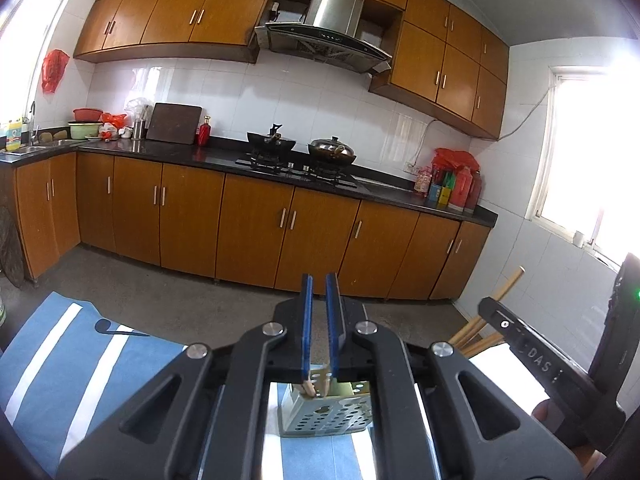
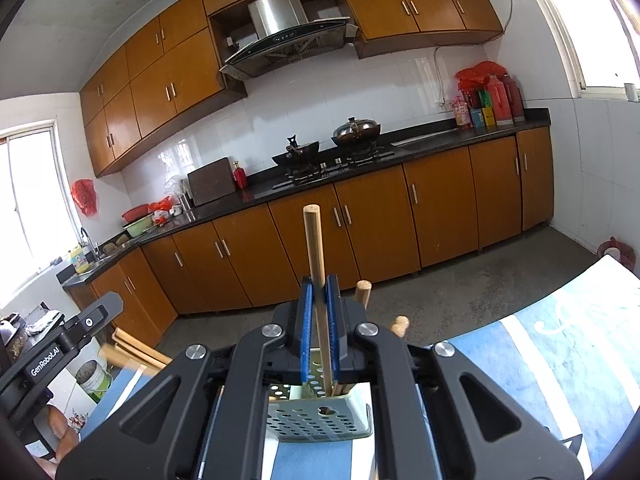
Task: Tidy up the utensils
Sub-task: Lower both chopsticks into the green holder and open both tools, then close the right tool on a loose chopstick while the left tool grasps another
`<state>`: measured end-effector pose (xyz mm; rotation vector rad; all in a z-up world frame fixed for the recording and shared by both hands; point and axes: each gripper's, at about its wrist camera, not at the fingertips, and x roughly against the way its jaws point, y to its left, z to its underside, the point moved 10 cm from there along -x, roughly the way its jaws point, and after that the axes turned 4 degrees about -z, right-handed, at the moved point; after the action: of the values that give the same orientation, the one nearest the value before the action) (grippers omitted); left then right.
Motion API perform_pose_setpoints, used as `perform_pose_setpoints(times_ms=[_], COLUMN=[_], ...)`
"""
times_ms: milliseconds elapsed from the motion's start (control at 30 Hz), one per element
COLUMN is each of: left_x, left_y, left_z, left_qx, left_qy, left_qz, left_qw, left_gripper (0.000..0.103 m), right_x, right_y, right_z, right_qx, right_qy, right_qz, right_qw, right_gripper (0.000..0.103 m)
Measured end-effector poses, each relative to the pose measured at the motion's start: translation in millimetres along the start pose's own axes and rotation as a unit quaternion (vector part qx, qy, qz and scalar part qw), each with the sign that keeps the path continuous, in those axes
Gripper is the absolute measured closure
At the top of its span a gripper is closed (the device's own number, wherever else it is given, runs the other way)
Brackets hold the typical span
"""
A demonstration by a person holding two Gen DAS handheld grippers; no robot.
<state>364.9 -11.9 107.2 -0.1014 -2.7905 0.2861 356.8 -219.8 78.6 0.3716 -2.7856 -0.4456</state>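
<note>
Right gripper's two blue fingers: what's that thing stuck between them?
In the right wrist view, a wooden chopstick stands between the right gripper's fingers, its lower end reaching into the perforated utensil holder.

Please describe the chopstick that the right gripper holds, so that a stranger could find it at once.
Find the blue striped cloth, then the perforated holder standing on it. Several chopsticks rise from this holder. The right one is the tallest chopstick, upright between the blue pads of the right gripper; its neighbours are shorter and free.

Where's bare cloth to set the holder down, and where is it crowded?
Bare striped cloth lies right of the holder, out to the table edge. Crowded: the holder mouth, with chopsticks standing between the right gripper fingers; left gripper close alongside.
</note>
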Motion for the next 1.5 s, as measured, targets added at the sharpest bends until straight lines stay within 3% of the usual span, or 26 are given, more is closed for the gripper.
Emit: perform_pose_setpoints(times_ms=[267,433,600,833,867,967,1033,1133,1300,1500], left_x=[33,57,63,50,51,51,53,53,50,44], left_y=[13,36,68,103,104,102,99,94,82,61], left_z=[-4,25,93,204,214,232,237,237,245,259], left_qx=[0.006,-0.001,-0.017,-0.005,-0.003,-0.001,-0.005,-0.007,-0.009,-0.019], left_qy=[-0.007,0.017,0.083,0.208,0.217,0.233,0.237,0.24,0.248,0.261], left_qz=[-0.008,-0.025,-0.055,-0.079,-0.078,-0.076,-0.072,-0.067,-0.058,-0.035], left_qw=[0.9999,0.9995,0.9949,0.9749,0.973,0.9696,0.9689,0.9684,0.967,0.9645], left_gripper=[0.093,0.087,0.086,0.085,0.082,0.076,0.074,0.072,0.072,0.072], right_x=[41,64,61,47,48,42,40,34,33,38], right_y=[-9,-30,-53,-50,-49,-34,-25,-18,-26,-68], right_z=[-5,24,105,229,238,258,263,269,277,261], right_qx=[0.001,-0.005,-0.006,-0.036,-0.036,-0.027,-0.011,0.014,0.055,0.021], right_qy=[-0.016,0.013,0.113,0.252,0.262,0.283,0.283,0.287,0.287,0.272], right_qz=[0.015,0.036,0.058,0.039,0.034,0.027,0.028,0.035,0.071,0.119], right_qw=[1.0,0.999,0.992,0.966,0.964,0.958,0.959,0.957,0.954,0.955], right_gripper=[0.095,0.095,0.095,0.095,0.093,0.06,0.06,0.063,0.094,0.095])
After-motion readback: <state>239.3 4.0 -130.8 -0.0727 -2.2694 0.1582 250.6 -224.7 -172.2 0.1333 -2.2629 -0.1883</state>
